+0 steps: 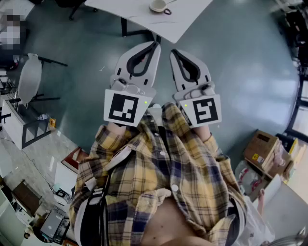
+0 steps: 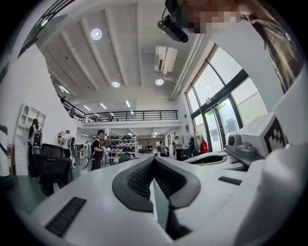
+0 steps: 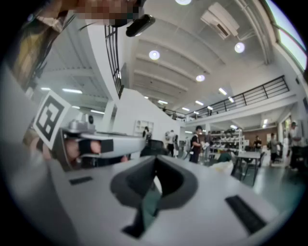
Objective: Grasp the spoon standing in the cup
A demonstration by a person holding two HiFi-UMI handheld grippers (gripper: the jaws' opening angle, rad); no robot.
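Head view: a pale cup (image 1: 158,6) on the white table (image 1: 187,14), its spoon too small to make out. Left gripper (image 1: 155,45) and right gripper (image 1: 173,52) point level, side by side, jaws together and empty.

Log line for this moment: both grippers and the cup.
stage: before approach | left gripper: shut, empty, level | right gripper: shut, empty, level | cup: on white table ahead, apart from both
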